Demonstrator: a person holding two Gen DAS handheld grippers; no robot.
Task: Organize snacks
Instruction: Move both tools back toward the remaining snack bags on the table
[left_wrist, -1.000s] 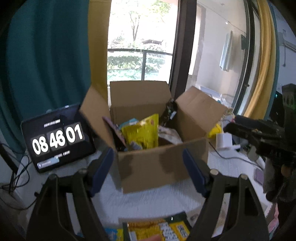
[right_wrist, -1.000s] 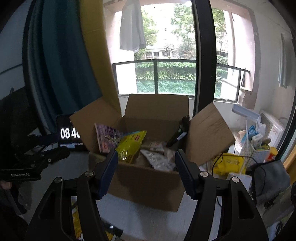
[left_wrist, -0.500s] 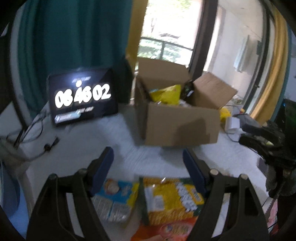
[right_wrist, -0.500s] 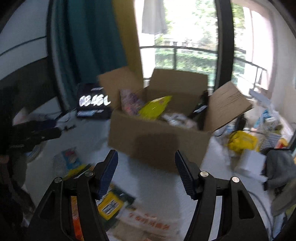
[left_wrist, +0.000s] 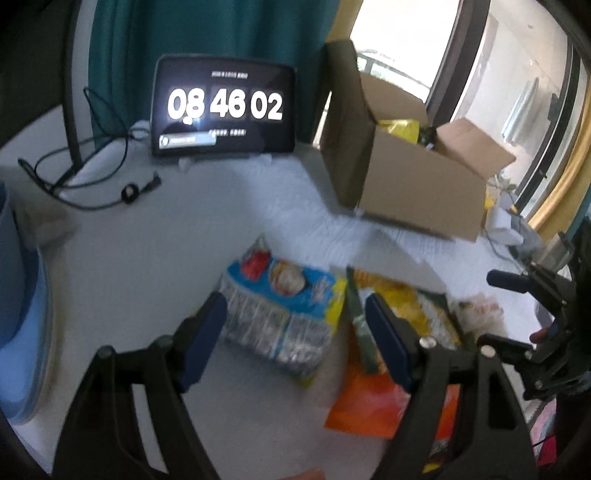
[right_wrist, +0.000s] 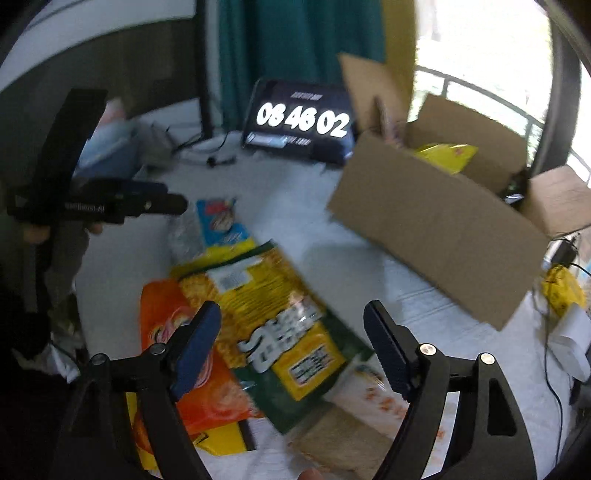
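The left gripper (left_wrist: 295, 325) gapes empty above a blue snack pack (left_wrist: 284, 314). The right gripper (right_wrist: 291, 332), jaws just widened, holds nothing above a yellow-green snack bag (right_wrist: 273, 317); the cardboard box (right_wrist: 436, 225) sits at one o'clock.

White table (left_wrist: 155, 236) carries an open cardboard box (left_wrist: 417, 184). Left of the box: tablet clock (left_wrist: 224, 110), upright, with black cables (left_wrist: 92, 184) further left. In front of the box: blue snack pack (left_wrist: 284, 314), yellow-green bag (right_wrist: 273, 314) partly over an orange bag (right_wrist: 192, 369), pale packet (right_wrist: 380, 391) beside them.
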